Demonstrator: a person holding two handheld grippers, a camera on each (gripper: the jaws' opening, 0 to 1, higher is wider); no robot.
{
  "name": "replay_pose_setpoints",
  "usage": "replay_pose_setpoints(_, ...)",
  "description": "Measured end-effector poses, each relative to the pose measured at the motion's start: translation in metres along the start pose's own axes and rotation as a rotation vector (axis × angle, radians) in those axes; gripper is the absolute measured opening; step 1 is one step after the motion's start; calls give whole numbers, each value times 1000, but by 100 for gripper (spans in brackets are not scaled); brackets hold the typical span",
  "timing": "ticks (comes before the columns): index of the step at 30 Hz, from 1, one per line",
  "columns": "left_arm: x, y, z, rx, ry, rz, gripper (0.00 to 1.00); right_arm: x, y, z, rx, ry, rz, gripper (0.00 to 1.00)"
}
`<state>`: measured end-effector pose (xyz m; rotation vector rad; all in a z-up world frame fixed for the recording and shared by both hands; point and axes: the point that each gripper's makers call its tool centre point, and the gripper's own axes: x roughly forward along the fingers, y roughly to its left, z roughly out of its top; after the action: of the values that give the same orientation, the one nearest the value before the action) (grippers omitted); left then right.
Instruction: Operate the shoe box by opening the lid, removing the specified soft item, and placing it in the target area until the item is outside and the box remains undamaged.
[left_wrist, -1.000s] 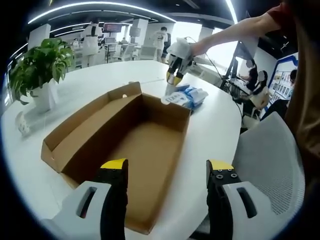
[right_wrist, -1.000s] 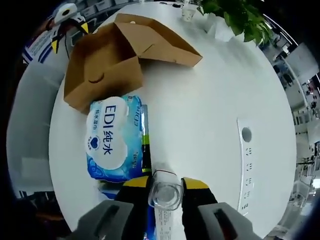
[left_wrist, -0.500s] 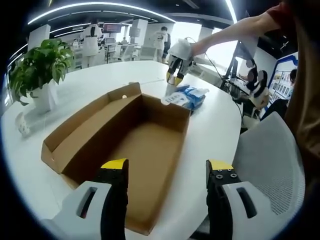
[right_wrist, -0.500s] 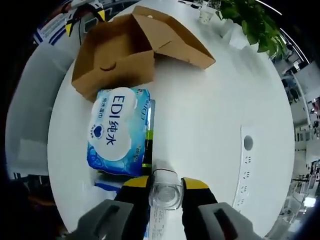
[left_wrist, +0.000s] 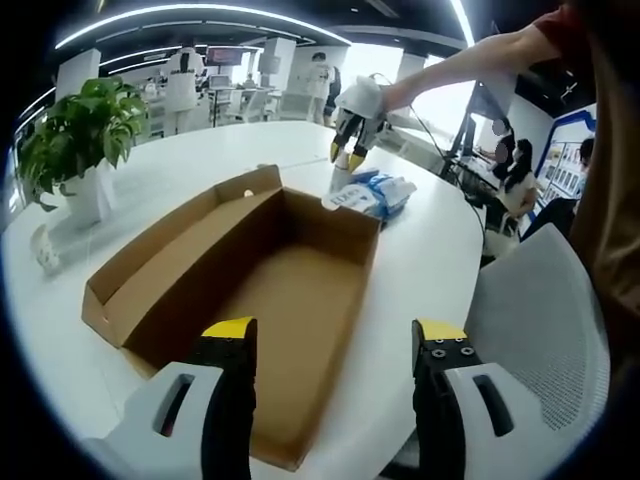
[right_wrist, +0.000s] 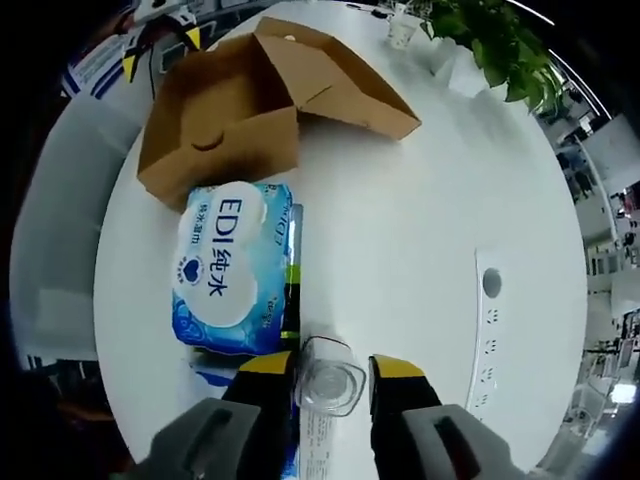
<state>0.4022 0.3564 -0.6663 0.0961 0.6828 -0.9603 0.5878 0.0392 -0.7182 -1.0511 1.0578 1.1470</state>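
The brown cardboard shoe box (left_wrist: 170, 260) lies open and empty on the round white table, its lid folded back to the left. My left gripper (left_wrist: 333, 335) hovers open over the box's near end, holding nothing. The soft item, a blue-and-white wet-wipe pack (right_wrist: 228, 265), lies flat on the table just beyond the box (right_wrist: 215, 130). My right gripper (right_wrist: 328, 365) hangs over the pack's end, jaws slightly parted beside a clear plastic tab (right_wrist: 326, 382). In the left gripper view a person's arm holds the right gripper (left_wrist: 346, 157) just above the pack (left_wrist: 375, 193).
A potted plant (left_wrist: 75, 125) and a small paper cup (left_wrist: 45, 250) stand at the table's left edge. A grey mesh chair (left_wrist: 540, 300) sits at the right. Cable ports (right_wrist: 490, 285) are set in the tabletop beyond the pack. People stand in the office behind.
The right gripper's jaws have spread slightly away from the clear tab, and its view has shifted a little. The pack, the box and the left gripper stay put.
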Motion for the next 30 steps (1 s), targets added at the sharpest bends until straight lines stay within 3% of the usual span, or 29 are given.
replay_pose_setpoints(12,1,-3,2,3,-2,-7,63,-6,0,-3,133,-40,-5,26)
replay_pose_setpoints(17,-1,-3,3,3,-4,-5,63,-8,0,-2,168,-58,-14,21)
replay_pose_setpoints(30,-3,-2,3,3,-3,0,63,-7,-1,-4,89,-46,3,18)
